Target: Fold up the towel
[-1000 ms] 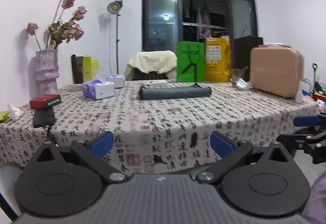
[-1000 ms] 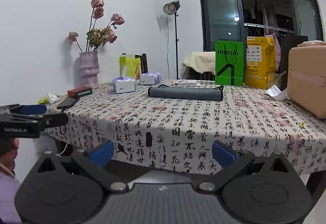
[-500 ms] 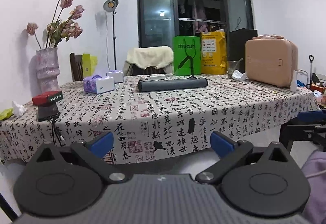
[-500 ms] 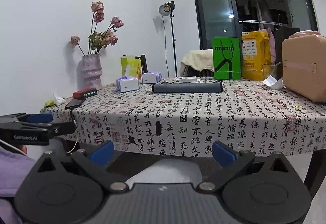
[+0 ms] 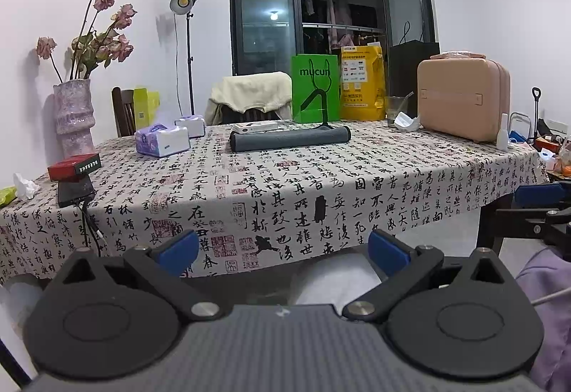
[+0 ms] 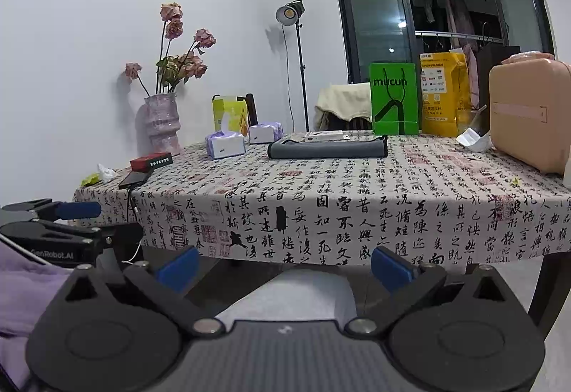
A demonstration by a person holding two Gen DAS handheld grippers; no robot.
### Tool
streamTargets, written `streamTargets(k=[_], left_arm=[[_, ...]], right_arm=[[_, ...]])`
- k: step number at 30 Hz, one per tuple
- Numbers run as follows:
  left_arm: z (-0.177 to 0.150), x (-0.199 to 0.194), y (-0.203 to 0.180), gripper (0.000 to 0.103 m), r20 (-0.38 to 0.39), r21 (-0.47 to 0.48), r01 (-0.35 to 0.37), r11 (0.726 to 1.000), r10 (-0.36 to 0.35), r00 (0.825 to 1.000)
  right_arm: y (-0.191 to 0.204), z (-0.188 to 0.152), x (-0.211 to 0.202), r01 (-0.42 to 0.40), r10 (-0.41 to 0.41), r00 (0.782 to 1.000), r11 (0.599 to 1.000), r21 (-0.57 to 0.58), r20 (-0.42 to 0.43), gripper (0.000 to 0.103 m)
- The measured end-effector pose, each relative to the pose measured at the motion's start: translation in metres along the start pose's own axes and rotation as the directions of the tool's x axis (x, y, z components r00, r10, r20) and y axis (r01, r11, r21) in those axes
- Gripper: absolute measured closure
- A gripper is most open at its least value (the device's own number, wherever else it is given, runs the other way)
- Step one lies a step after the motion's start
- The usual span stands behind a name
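A grey towel point(image 5: 289, 139) lies folded into a long flat strip on the far middle of the table; it also shows in the right wrist view point(image 6: 328, 148). My left gripper point(image 5: 283, 247) is open and empty, held below and in front of the table's near edge. My right gripper point(image 6: 283, 261) is open and empty too, also low in front of the table. Each gripper shows at the side of the other's view: the right gripper point(image 5: 542, 210) and the left gripper point(image 6: 53, 224).
The table point(image 5: 285, 185) has a calligraphy-print cloth. On it stand a flower vase point(image 5: 73, 117), tissue packs point(image 5: 162, 141), a red box point(image 5: 75, 166) on a phone, a green bag point(image 5: 316, 88), a yellow bag point(image 5: 362, 83), a glass and a pink case point(image 5: 464, 99). A chair and lamp stand behind.
Both grippers have pulled back and dropped lower, away from the table; the table edge now sits higher in both views. The jaws stay open.
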State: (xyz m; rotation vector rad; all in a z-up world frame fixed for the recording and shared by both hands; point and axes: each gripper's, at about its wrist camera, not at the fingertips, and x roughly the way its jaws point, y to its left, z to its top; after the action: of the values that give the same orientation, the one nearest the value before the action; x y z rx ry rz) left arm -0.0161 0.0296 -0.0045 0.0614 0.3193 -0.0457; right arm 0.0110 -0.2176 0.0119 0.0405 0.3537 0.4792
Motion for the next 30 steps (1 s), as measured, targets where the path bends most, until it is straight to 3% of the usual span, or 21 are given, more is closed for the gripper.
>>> streamTargets(k=[30], left_arm=[[0.0013,0.0007,-0.0002,0.0,0.004,0.001,0.001,1.0,-0.001,1.0]], right_arm=[[0.0004,0.0006,0.0023,0.0,0.001,1.0,1.0,-0.006,0.009,0.0]])
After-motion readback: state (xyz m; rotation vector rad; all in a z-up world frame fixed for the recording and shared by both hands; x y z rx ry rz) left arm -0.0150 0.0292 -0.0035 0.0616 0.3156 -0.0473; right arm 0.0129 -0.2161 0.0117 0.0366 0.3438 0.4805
